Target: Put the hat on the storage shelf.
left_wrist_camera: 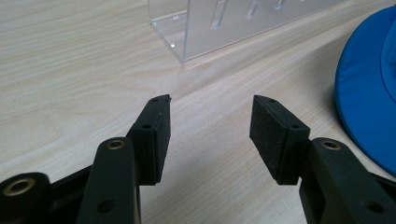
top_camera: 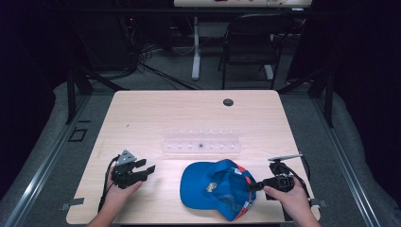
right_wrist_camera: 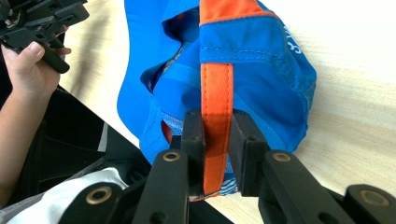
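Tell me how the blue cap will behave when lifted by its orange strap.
The blue cap is soft cloth, its crown already crumpled, so it will probably sag. The right gripper pinches the orange strap, so the stiffer-looking brim may hang lowest. It looks light.

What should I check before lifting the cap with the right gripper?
1. right gripper shut on the cap's orange strap: ok.
2. Blue cap lying on the table: ok.
3. left gripper open, holding nothing: ok.
4. Left gripper apart from the cap: ok.
5. Clear acrylic rack beyond the cap, apart from it: ok.
6. Grip firm enough to lift: cannot tell.
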`<state>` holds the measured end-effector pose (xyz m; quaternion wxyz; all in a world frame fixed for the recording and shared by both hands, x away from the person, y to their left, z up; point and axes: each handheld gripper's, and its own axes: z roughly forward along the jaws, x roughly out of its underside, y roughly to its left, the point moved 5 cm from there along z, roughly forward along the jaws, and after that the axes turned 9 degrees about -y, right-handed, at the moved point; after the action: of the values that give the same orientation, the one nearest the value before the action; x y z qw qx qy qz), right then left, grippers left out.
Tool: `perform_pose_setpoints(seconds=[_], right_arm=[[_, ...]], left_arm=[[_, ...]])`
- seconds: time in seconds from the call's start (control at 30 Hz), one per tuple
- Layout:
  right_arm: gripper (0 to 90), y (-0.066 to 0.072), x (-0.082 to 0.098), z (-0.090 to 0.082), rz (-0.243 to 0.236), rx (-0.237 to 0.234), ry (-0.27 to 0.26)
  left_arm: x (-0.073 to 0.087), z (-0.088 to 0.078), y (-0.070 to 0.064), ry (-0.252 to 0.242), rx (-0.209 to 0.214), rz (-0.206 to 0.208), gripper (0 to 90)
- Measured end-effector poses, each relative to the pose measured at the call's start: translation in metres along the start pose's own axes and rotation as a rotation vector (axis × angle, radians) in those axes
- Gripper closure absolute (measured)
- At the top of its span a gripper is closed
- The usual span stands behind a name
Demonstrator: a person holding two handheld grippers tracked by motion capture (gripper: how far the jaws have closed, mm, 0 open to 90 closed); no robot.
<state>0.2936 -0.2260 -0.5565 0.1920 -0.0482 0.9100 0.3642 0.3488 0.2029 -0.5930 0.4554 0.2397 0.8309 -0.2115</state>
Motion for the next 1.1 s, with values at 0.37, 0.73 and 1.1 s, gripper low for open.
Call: perform_pose_setpoints(seconds=[0.37,0.73,1.1], right_arm=[[77.8,0.003,-0.005,0.0,0.004,0.068,-0.001],[77.9,0.014,-0.021,-0.008,-0.054,0.138,0.039],[77.7,0.031,-0.039,-0.011,-0.101,0.236,0.077]], left_arm=[[0.0,0.0,0.0,0.005,0.001,0.002,48.5],[0.0,0.0,0.0,0.007,0.001,0.008,48.6],[0.001,0.0,0.0,0.007,-0.002,0.009,48.6]])
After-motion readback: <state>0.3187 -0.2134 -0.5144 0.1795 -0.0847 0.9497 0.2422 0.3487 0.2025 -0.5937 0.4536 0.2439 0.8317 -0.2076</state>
